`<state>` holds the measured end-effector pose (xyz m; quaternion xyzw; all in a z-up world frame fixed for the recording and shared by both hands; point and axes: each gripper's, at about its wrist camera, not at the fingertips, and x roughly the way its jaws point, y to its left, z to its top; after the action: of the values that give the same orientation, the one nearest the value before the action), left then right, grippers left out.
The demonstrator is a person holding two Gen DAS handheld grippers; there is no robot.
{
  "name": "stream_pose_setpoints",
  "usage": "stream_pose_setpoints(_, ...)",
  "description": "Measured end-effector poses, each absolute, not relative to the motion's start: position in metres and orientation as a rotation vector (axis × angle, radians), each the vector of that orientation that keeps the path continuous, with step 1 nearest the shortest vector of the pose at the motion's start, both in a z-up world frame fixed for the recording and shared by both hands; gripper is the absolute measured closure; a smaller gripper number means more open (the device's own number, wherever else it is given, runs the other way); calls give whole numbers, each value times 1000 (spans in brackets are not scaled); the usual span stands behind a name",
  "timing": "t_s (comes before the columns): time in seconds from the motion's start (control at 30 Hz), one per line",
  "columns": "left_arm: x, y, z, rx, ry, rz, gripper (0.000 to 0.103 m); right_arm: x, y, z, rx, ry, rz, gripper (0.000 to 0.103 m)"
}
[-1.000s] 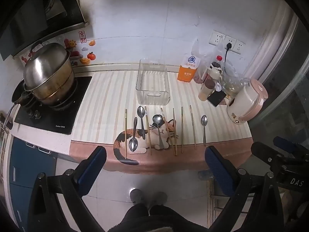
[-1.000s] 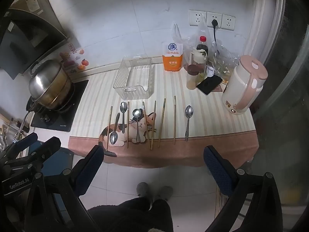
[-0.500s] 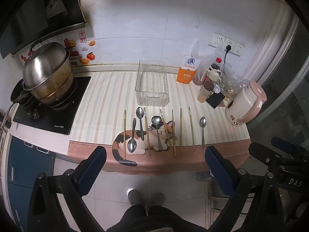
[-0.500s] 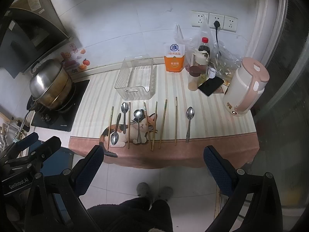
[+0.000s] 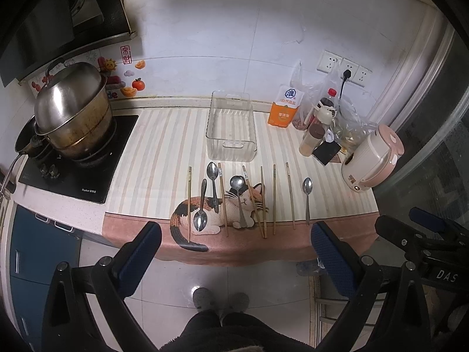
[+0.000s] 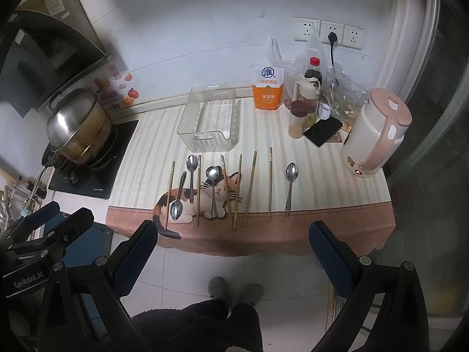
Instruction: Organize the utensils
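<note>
Several metal spoons (image 5: 213, 186) (image 6: 191, 177) and wooden chopsticks (image 5: 274, 198) (image 6: 250, 186) lie in a row on a cat-print mat (image 5: 164, 158) (image 6: 322, 182) on the counter. One spoon (image 5: 307, 195) (image 6: 290, 187) lies apart at the right. An empty clear plastic bin (image 5: 231, 127) (image 6: 211, 121) stands just behind them. My left gripper (image 5: 236, 249) is open and empty, held high above the floor in front of the counter. My right gripper (image 6: 233, 248) is open and empty too, beside it at the same height.
A steel pot (image 5: 73, 111) sits on the black cooktop (image 5: 88, 176) at the left. An orange salt bag (image 5: 285, 105), bottles, a jar (image 6: 297, 118), a phone (image 6: 322, 130) and a pink kettle (image 6: 378, 129) crowd the right back. My feet stand on the tiled floor (image 5: 263, 281) below.
Both grippers have drawn back and slightly up from the counter, so the utensils look a little farther away. Nothing on the counter has moved.
</note>
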<state>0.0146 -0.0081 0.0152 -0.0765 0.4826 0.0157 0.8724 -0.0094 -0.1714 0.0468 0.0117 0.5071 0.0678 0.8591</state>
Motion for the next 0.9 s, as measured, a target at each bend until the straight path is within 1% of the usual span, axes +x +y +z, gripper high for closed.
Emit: stream_pose_setpoints(0.9,17,-11,19,-158,1006,27,0,-11,-170,47,27,1066,146,0)
